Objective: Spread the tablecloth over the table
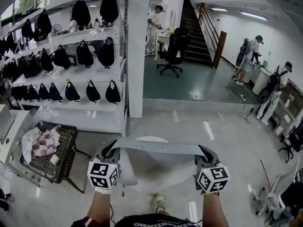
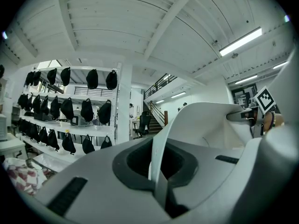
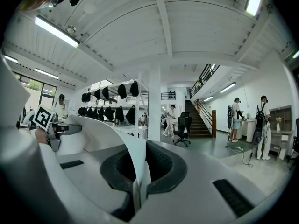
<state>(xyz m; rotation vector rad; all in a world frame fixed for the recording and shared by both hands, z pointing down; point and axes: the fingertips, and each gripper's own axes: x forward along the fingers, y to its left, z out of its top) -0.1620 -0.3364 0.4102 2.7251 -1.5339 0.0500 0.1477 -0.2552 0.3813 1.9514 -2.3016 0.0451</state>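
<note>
A white tablecloth (image 1: 156,148) is stretched taut as a band between my two grippers, and more of it hangs below the band. The left gripper (image 1: 110,150) is shut on the cloth's left end. The right gripper (image 1: 203,151) is shut on its right end. Both point level, away from me. Just beyond the band shows the curved far rim of a round white table (image 1: 151,139). In the left gripper view the cloth (image 2: 205,120) runs from the shut jaws (image 2: 159,171) off to the right. In the right gripper view the cloth (image 3: 107,129) leaves the jaws (image 3: 139,171) towards the left.
A black wire cart (image 1: 66,157) holding a red-checked cloth (image 1: 45,143) stands at my left. White shelving with black bags (image 1: 85,56) and a white pillar (image 1: 137,56) lie ahead. An office chair (image 1: 173,51), stairs and people are farther off. My shoe (image 1: 159,203) is below.
</note>
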